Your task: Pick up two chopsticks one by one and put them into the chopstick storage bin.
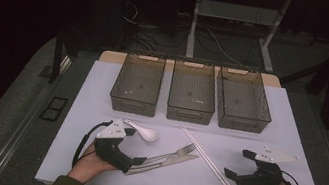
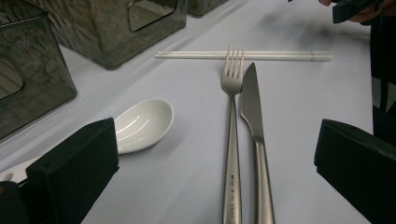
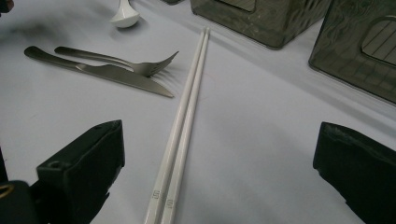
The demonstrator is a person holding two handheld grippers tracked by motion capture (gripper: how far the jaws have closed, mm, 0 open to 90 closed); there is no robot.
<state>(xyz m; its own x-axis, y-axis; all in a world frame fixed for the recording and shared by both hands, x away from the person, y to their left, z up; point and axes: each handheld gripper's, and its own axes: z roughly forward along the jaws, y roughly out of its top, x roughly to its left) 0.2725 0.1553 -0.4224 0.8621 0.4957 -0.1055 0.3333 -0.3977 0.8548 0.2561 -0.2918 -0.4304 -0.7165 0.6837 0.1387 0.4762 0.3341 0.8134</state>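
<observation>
White tabletop [image 1: 103, 82] fills most of the high view, with three smoky see-through plastic bins [image 1: 192, 91] lined up at 12 o'clock. Next down, the left gripper [image 1: 140, 160] at 7 o'clock has its jaws spread wide, empty, aimed at the handles of the steel fork [image 2: 232, 140] and steel knife [image 2: 254, 126] lying side by side. At 5 o'clock the right gripper [image 1: 230, 174] gapes open too, straddling the near end of the white chopsticks pair [image 3: 184, 116] without touching. Smallest, a white ceramic soup spoon [image 1: 145, 132] sits around 9 o'clock.

three empty smoky plastic bins [image 1: 192, 93] lined up at the back of the tabletop [image 1: 290, 144], white spoon [image 1: 145, 132] sitting nearby
</observation>
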